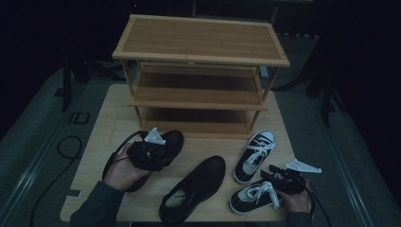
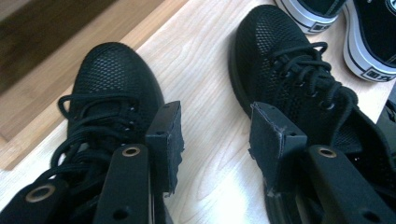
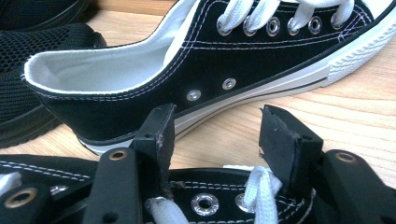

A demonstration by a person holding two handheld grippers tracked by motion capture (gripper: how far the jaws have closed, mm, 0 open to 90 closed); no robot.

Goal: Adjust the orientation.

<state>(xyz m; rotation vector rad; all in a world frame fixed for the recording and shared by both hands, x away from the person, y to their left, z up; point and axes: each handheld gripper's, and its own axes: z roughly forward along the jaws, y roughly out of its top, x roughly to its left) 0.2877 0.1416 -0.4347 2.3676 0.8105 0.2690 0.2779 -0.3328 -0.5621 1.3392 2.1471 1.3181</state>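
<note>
**Two open grippers hover over two pairs of shoes before a bamboo rack**

A three-tier bamboo shoe rack (image 1: 201,71) stands at the 12 o'clock end of the pale wooden table (image 1: 108,118), all of its shelves bare. Four shoes lie on the tabletop in front of it.

The left gripper (image 1: 158,146) sits at about 8 o'clock from the table's middle, held in the person's left hand (image 1: 124,171). It hangs over the black mesh lace-up shoe at the left (image 1: 172,141), whose toe points toward 1 o'clock, just short of the rack's bottom shelf. In the left gripper view the jaws stand apart with bare tabletop between the pads — nothing is clamped. The left jaw overlaps the laces of that shoe (image 2: 109,100); whether it touches them I cannot tell. The second black mesh shoe (image 2: 294,79) lies beside the right jaw; in the high view it rests near 6 o'clock (image 1: 196,187), toe toward 1 o'clock.

The right gripper (image 1: 272,174) is at about 4 o'clock, in the person's right hand (image 1: 298,198). Its jaws are also spread — they stand over the lace eyelets of the nearer black canvas sneaker with white laces and white rubber sole (image 3: 205,203), without closing on it. That sneaker lies at 5 o'clock in the high view (image 1: 253,196). Its mate, the farther black canvas sneaker (image 3: 233,70), lies just beyond the jaws, apart from them, and in the high view sits at 3 o'clock (image 1: 255,153), toe toward the rack.
</note>
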